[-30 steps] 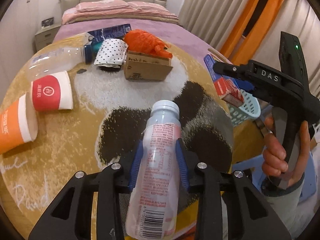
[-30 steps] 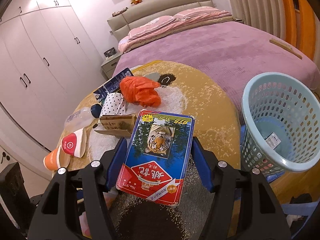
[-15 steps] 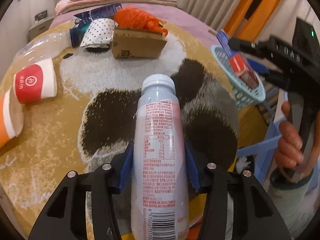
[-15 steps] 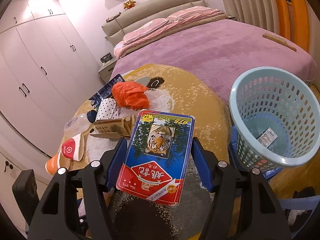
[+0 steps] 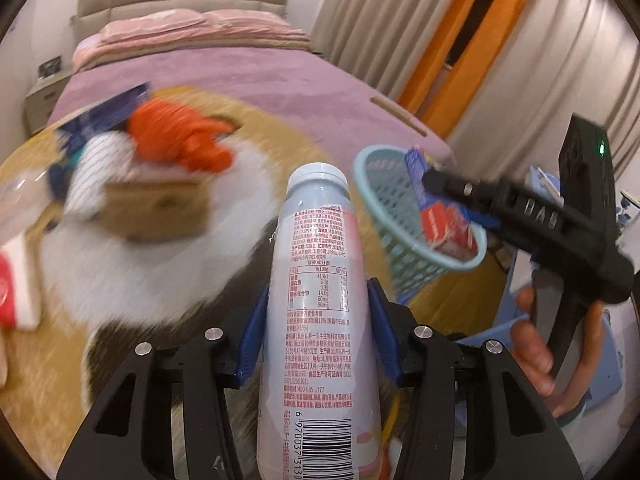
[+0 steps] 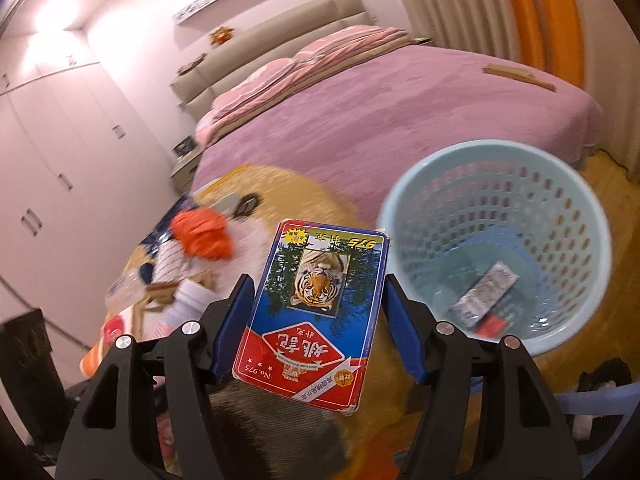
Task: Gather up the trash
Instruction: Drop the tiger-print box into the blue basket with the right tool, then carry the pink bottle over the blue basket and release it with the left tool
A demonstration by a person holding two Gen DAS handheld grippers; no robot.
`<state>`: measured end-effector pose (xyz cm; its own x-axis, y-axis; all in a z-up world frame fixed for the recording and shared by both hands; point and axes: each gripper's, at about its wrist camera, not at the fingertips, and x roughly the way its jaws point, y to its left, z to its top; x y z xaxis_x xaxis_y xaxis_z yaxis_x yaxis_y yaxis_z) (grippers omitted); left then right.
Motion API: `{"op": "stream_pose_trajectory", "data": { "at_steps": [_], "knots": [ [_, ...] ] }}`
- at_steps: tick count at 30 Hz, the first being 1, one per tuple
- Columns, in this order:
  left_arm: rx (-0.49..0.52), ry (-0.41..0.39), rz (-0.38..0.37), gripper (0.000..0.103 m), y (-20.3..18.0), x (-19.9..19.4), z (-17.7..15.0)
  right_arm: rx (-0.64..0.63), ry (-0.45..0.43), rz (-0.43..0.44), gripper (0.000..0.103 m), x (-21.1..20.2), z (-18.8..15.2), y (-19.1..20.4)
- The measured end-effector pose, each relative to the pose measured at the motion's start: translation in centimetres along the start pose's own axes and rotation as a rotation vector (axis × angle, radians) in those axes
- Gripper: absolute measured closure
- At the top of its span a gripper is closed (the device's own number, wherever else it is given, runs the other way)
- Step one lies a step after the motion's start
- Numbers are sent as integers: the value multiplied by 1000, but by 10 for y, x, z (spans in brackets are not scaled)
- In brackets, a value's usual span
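Note:
A pale plastic drink bottle [image 5: 318, 280] with a red-printed label stands upright between the blue pads of my left gripper [image 5: 316, 292], which is shut on it and holds it above the round rug. My right gripper [image 6: 319, 284] is shut on a flat blue and red card box [image 6: 316, 308] with a tiger picture. A light blue mesh basket [image 6: 592, 216] sits just to the right of the box, with a small silver wrapper [image 6: 486, 296] inside. In the left wrist view the right gripper [image 5: 436, 200] holds the card box [image 5: 446, 226] over the basket [image 5: 384, 208].
Blurred trash lies on the panda-patterned rug [image 5: 168, 264]: an orange bag [image 5: 180, 140], a cardboard box [image 5: 156, 208], a dotted cup [image 5: 100, 160], a red cup [image 5: 12, 288]. A purple bed [image 6: 400, 120] lies behind. A hand [image 5: 536, 344] grips the right tool.
Both views have swung right toward the basket, which now looks larger and closer. The bottle has straightened between the left pads. The card box has moved over the basket's rim.

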<state>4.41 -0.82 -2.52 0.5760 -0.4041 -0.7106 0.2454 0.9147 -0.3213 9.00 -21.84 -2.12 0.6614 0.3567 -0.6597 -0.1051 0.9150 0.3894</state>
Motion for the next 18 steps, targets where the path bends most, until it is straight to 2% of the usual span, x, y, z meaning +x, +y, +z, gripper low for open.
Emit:
{"op": "stream_pose_trajectory", "data": {
  "at_steps": [7, 11, 18],
  "knots": [
    [59, -22, -94, 57, -43, 39, 45, 83, -32, -104, 41, -4, 21, -61],
    [65, -6, -204, 57, -63, 69, 74, 131, -15, -179, 41, 8, 30, -97],
    [80, 29, -223, 57, -92, 121, 92, 180, 54, -264, 41, 44, 33, -143]
  ]
}}
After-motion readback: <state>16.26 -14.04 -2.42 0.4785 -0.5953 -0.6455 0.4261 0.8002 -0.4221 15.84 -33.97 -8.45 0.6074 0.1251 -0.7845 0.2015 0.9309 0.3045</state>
